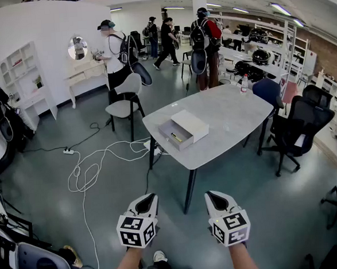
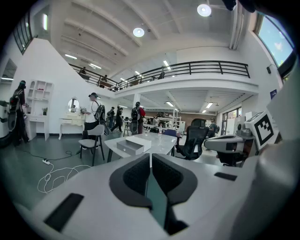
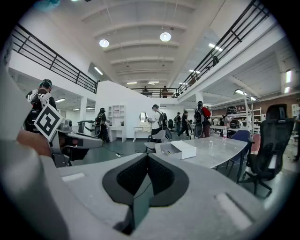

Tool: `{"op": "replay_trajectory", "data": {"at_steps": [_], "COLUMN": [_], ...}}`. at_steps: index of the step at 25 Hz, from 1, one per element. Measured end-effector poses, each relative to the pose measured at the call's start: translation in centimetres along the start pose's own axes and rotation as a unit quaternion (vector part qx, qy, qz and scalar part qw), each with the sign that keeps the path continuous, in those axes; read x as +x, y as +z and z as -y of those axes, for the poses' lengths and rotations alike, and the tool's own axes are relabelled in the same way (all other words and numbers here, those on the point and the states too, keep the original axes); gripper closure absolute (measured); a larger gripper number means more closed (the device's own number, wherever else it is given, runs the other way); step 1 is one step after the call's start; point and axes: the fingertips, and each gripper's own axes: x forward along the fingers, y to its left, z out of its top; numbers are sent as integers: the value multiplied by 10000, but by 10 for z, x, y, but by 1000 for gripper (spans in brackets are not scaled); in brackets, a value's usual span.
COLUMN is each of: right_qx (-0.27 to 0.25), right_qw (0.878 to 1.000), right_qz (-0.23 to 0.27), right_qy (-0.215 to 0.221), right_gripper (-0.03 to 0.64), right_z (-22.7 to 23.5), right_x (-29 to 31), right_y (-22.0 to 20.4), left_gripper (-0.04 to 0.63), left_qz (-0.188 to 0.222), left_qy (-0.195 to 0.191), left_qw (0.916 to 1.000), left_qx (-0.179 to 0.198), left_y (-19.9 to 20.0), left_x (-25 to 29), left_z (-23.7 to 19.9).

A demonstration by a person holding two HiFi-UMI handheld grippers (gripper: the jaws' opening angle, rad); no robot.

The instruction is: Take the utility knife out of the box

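Observation:
A white box [image 1: 190, 125] lies on the grey table [image 1: 224, 107], its grey drawer [image 1: 169, 131] slid out toward me. A small yellow-and-dark utility knife [image 1: 175, 137] lies in the drawer. Both grippers hang low in the head view, well short of the table and over the floor. My left gripper [image 1: 145, 203] is shut with nothing between its jaws, and so is my right gripper [image 1: 217, 200]. In the left gripper view the box [image 2: 135, 144] shows beyond the closed left gripper [image 2: 150, 155]. In the right gripper view the box [image 3: 183, 149] sits far past the closed right gripper [image 3: 147, 157].
White cables [image 1: 90, 165] and a power strip [image 1: 69, 150] trail over the floor left of the table. A grey chair [image 1: 126, 102] stands at the table's far left, a black office chair [image 1: 297, 122] and a blue chair [image 1: 267, 89] at its right. A bottle [image 1: 244, 84] stands on the far corner. People stand behind.

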Motion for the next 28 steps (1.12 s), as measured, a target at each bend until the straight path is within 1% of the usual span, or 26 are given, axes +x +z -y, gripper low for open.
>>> {"op": "replay_trajectory", "data": {"at_steps": [7,12,15,28], "right_qx": [37,41,50,25], "right_qw": [10000,9999,9999,9996], "right_qz": [-19,-70,-100,-261], "right_qy": [59,88,104,119], "right_gripper": [612,612,612,612], "right_z": [2,6,8,16], "right_x": [1,9,16,82], "right_y": [-4,-7,-8,2], "left_gripper": [574,572,572,568], "left_qz": [-7,84,84,67], "left_qy": [-38,-21,-83,-228], "left_qw": [10000,9999,9999,9997], "left_qx": [84,103,112,33], "left_y": [0,3,4,21], "left_x": [5,12,18,68], "left_z": [5,3,0,-47]}}
